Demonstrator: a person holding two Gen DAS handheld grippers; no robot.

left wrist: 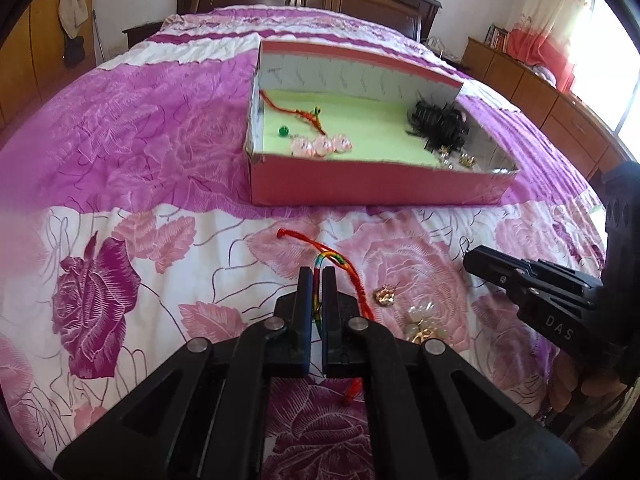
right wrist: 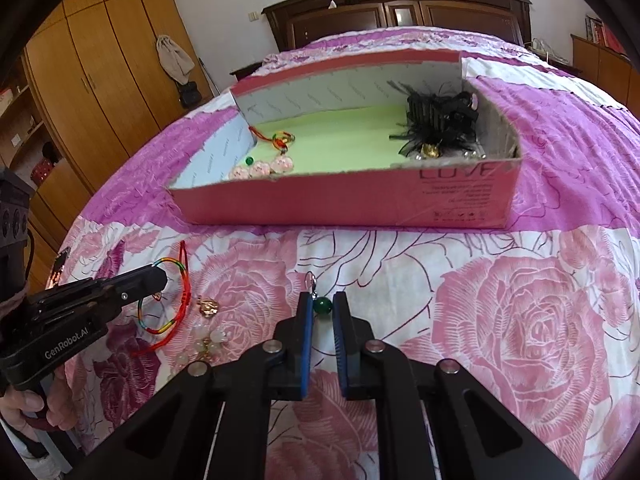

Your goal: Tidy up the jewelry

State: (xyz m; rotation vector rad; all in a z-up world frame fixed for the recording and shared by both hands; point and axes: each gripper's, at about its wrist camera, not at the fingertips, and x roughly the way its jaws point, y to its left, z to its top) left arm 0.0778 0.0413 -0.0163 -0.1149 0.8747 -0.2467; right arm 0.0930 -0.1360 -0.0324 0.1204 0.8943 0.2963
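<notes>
**Jewelry sort: partly boxed, two pieces in the claws**

Stowed. The box (right wrist: 360,204), red outside with a green floor, sits on the bed beyond both grippers. Inside, left end: a red cord (left wrist: 296,114), a loose green bead (left wrist: 283,132) and pale pink charms (left wrist: 320,146). Right end: a black feathered hairpiece (right wrist: 436,120) with small gold bits (left wrist: 464,159) in front of it.

In hand. Left gripper (left wrist: 317,276): jaws pressed together on a rainbow bracelet (right wrist: 164,300), its red tails trailing on the bedspread. Right gripper (right wrist: 322,304): jaws nearly together, pinching a green-bead earring (right wrist: 322,306), its hook poking out past the tips. Both items are low over the bed, short of the box.

Outstanding. A gold charm (right wrist: 208,306) and a cluster of pale beads (right wrist: 208,344) lie loose on the bedspread between the two grippers. By this count the job is roughly halfway: two pieces to carry over, at least two more to collect.

Surface. Bedspread (right wrist: 520,320), white and magenta with large pink roses, creased.

Room. Dark wooden headboard (right wrist: 400,12), a wardrobe (right wrist: 100,60) with a cloth bag hung on it, low cabinets and a curtained window.
</notes>
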